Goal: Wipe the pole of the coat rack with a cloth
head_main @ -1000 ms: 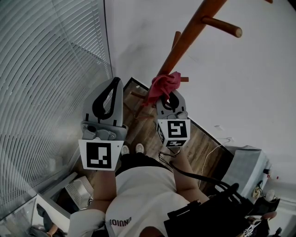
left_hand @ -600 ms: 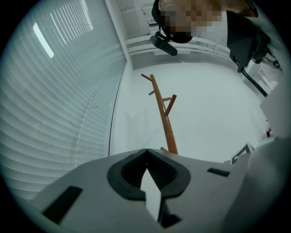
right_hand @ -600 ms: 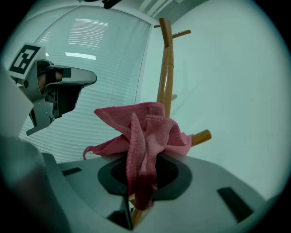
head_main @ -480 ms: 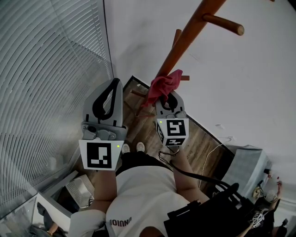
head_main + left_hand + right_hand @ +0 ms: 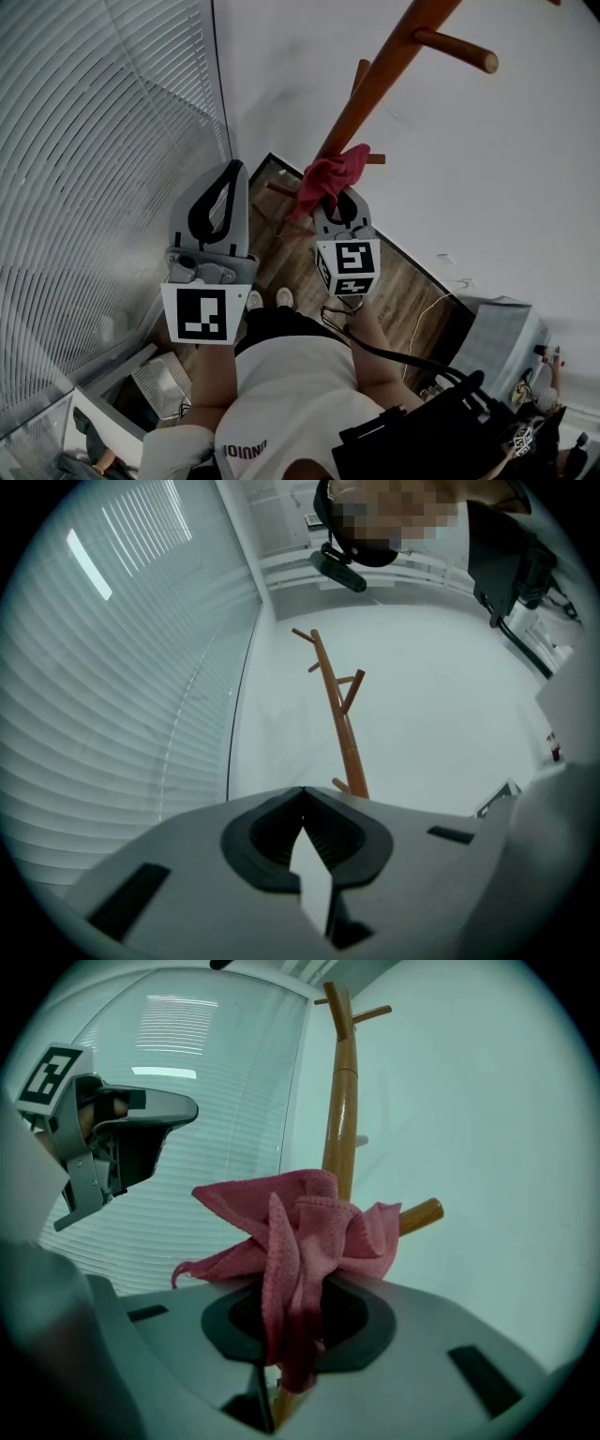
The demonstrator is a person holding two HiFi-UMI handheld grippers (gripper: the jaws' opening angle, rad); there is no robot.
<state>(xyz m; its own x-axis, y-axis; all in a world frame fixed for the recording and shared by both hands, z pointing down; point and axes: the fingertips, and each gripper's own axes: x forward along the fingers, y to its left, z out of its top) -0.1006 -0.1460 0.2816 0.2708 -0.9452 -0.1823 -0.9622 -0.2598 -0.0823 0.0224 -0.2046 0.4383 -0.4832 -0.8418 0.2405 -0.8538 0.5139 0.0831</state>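
- right hand-held gripper (image 5: 339, 199) is clamped shut on a crumpled pink cloth (image 5: 300, 1222), which bunches out above the jaws
- cloth lies against the brown wooden coat rack pole (image 5: 375, 89), low down, beside a short peg (image 5: 419, 1214)
- left hand-held gripper (image 5: 302, 794) is closed with nothing between the jaws, beside the right one and clear of the pole
- white window blinds (image 5: 94, 141) at left
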